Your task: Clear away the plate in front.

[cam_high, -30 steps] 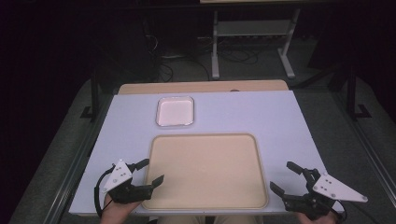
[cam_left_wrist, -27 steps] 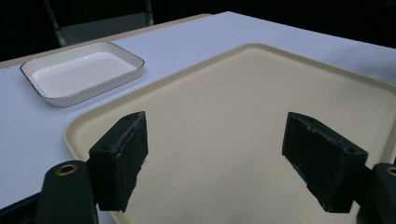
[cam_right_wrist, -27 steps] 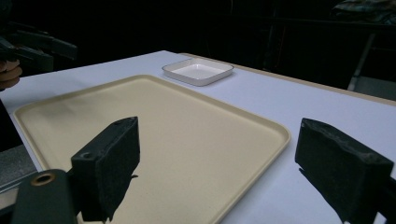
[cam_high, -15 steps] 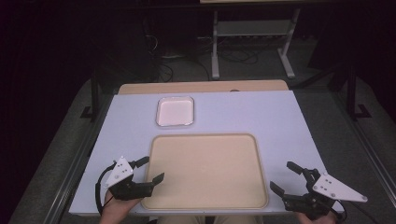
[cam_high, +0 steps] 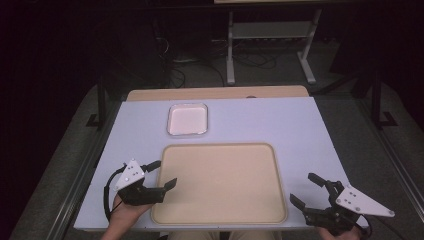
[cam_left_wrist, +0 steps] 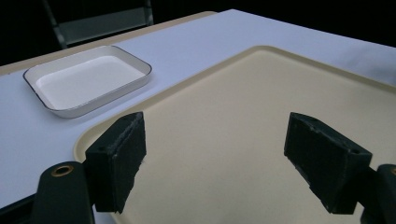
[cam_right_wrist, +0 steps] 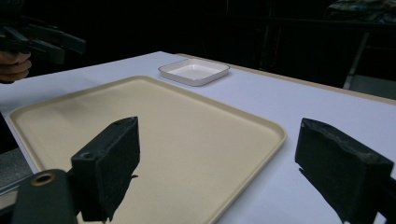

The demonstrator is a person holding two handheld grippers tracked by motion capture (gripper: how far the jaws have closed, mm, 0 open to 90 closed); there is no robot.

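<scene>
On the white worktop (cam_high: 300, 125), both claws gape empty; left claw (cam_high: 162, 175) has edged onto the beige tray (cam_high: 225, 185), right claw (cam_high: 307, 190) waits beside it

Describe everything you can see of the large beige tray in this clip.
The beige tray is a large rounded-corner rectangle with a low raised rim, matte and plastic-looking, with nothing on it. It lies flat on the white table, near the person's edge, just in front of the small white dish and apart from it. The left gripper holds its open jaws over the tray's left edge; whether they touch it is unclear. The right gripper sits open beside the right corner.
</scene>
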